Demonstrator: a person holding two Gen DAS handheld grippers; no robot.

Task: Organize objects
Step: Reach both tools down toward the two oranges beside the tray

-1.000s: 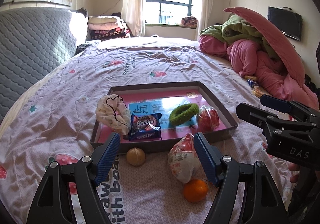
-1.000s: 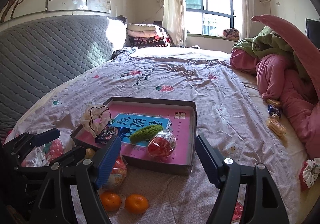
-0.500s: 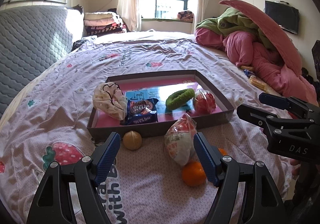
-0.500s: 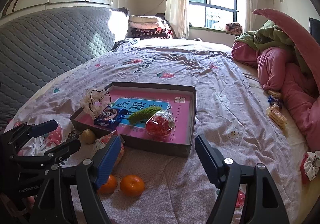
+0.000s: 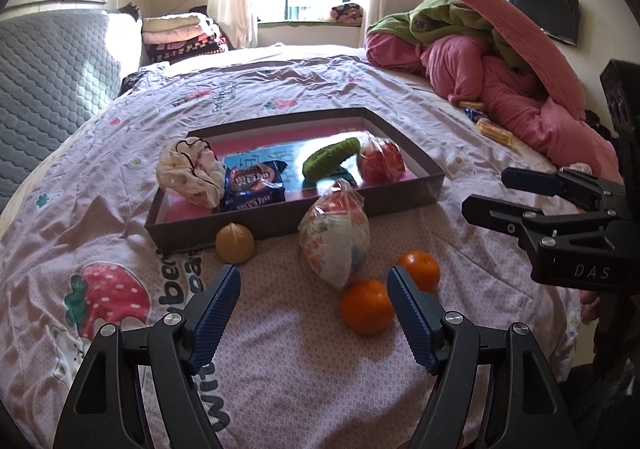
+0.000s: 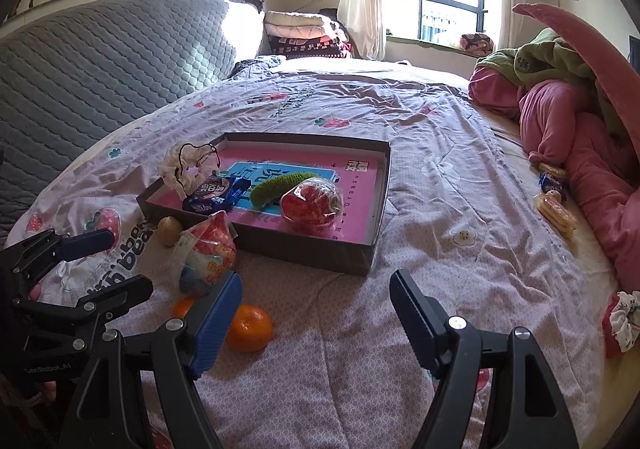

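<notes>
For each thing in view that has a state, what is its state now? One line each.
left tongs: open, empty
right tongs: open, empty
box: lidless, partly filled
cookie packet: sealed, in the box
green hair tie: in the box
snack bag: on the bed, leaning against the box
two oranges: on the bed, outside the box

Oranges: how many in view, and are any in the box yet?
2. Both lie on the bedspread in front of the box, outside it: one orange by the left gripper's right finger, the other orange just behind it. None shows inside the box.
</notes>
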